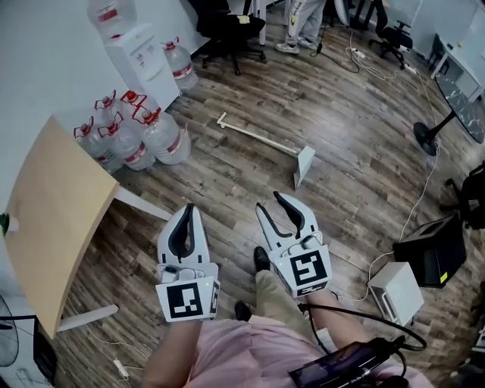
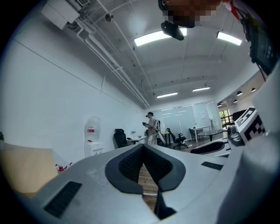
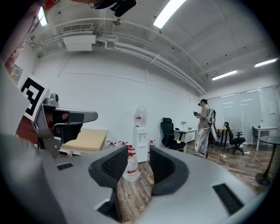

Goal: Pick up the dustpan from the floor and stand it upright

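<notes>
The white long-handled dustpan [image 1: 303, 163] lies flat on the wood floor in the head view, its handle [image 1: 254, 135] running up and left from the pan. Both grippers hang above the floor, nearer to me than the dustpan and apart from it. My left gripper [image 1: 187, 208] is shut, its black pads meeting at the tips with nothing between them [image 2: 143, 148]. My right gripper [image 1: 267, 201] stands open and empty, just below the pan; through its gap [image 3: 133, 164] I see floor and a water bottle [image 3: 130, 166]. Neither gripper view shows the dustpan.
Several water bottles [image 1: 144, 132] and a dispenser [image 1: 140, 53] stand at the left wall beside a wooden table [image 1: 61, 220]. A black box [image 1: 432, 250], a white box [image 1: 394, 292], a fan base [image 1: 428, 140] and cables lie right. An office chair [image 1: 227, 30] and a person [image 1: 303, 23] are far back.
</notes>
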